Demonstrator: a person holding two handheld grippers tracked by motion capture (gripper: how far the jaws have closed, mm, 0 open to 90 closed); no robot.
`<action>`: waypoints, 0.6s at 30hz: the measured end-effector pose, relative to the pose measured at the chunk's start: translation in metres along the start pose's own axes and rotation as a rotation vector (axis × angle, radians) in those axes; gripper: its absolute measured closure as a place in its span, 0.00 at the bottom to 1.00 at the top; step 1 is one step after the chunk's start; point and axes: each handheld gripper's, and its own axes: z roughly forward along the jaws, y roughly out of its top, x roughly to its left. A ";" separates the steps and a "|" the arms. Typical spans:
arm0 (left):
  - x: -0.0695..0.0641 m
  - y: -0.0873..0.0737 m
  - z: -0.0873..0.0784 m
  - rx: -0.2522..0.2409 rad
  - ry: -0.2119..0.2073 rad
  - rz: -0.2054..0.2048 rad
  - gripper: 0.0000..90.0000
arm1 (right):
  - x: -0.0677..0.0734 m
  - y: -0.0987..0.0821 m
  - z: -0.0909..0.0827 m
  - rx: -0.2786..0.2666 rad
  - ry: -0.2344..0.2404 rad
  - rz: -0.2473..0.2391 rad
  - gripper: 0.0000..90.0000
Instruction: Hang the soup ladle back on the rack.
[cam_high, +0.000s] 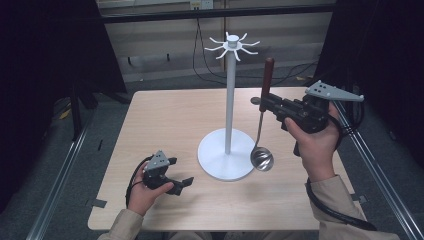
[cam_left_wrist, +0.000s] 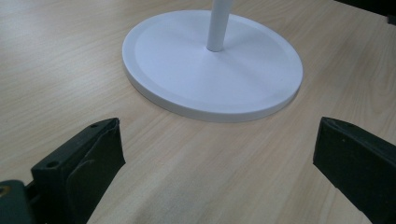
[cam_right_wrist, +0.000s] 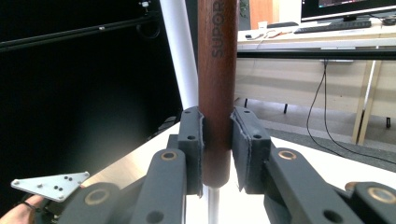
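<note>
The right gripper (cam_right_wrist: 217, 149) has its two padded black jaws clamped on the lower end of a ladle's (cam_high: 261, 159) dark-red wooden handle (cam_right_wrist: 217, 88), which bears embossed lettering and stands close to upright; below the jaws a thin steel shank drops to a polished round bowl hanging just above the table (cam_high: 165, 125), beside the rim of the rack's base (cam_high: 220, 162). The rack (cam_high: 229, 100) is the landmark: a white pole rising from a flat, smooth white disc and crowned by a ring of short curved hooks (cam_high: 232, 46). The handle top lies right of the pole and below the hook ring, so the ladle's long axis runs roughly parallel to the pole, and the right hand (cam_high: 315, 142) is much the nearer to the hooks. The left gripper (cam_left_wrist: 215, 158) rests low on the pale wood-grain tabletop, left of the base, its jaws spread wide with nothing between them, aimed at the disc.
</note>
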 end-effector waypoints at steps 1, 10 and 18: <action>0.000 0.000 0.000 0.002 0.001 0.000 0.02 | 0.000 0.002 0.000 0.002 0.005 -0.005 0.83; 0.000 0.000 0.001 -0.001 0.000 0.000 0.02 | 0.004 0.011 0.000 -0.012 0.021 -0.015 0.83; 0.000 0.000 0.001 -0.004 0.001 -0.004 0.02 | 0.008 0.017 0.002 -0.022 0.031 -0.030 0.83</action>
